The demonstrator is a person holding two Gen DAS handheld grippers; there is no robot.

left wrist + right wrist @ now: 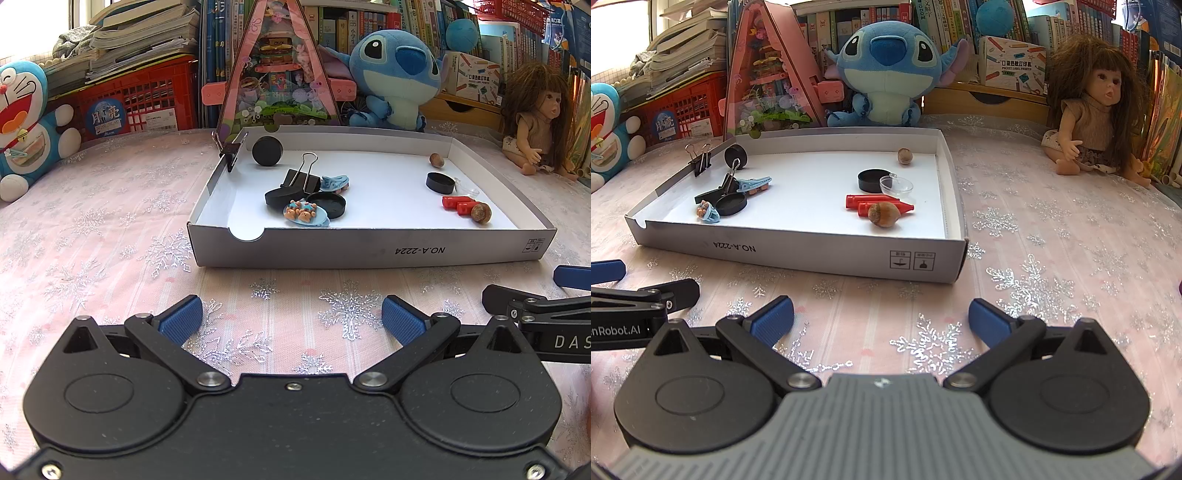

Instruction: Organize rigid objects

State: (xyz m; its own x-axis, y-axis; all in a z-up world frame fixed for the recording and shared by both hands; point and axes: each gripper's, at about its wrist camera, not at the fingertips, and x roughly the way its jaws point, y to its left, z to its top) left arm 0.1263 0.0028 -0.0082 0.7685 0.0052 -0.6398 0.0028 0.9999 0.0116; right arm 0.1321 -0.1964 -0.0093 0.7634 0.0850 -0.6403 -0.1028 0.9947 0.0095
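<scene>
A shallow white box lid [369,249] [812,254] lies on the table ahead of both grippers. On its left side lie several black caps [327,205] [730,204], a black binder clip [301,181] [726,182], a blue clip [334,182] [753,183] and a blue bear hair clip [306,214] [708,213]. On its right are red pieces [458,204] [875,203], an acorn [481,213] [883,214], a black cap [439,182] [873,180], a clear dome [896,184] and a small nut [436,159] [905,156]. My left gripper [291,319] and right gripper [881,319] hover open and empty before the lid.
A second binder clip [231,153] [701,162] grips the lid's left wall. Behind stand a Stitch plush [395,77] [886,70], a doll [535,122] [1093,110], a Doraemon plush [26,122], a pink triangular toy house [279,70] and a red crate [136,99]. The snowflake tablecloth [1052,240] spreads around.
</scene>
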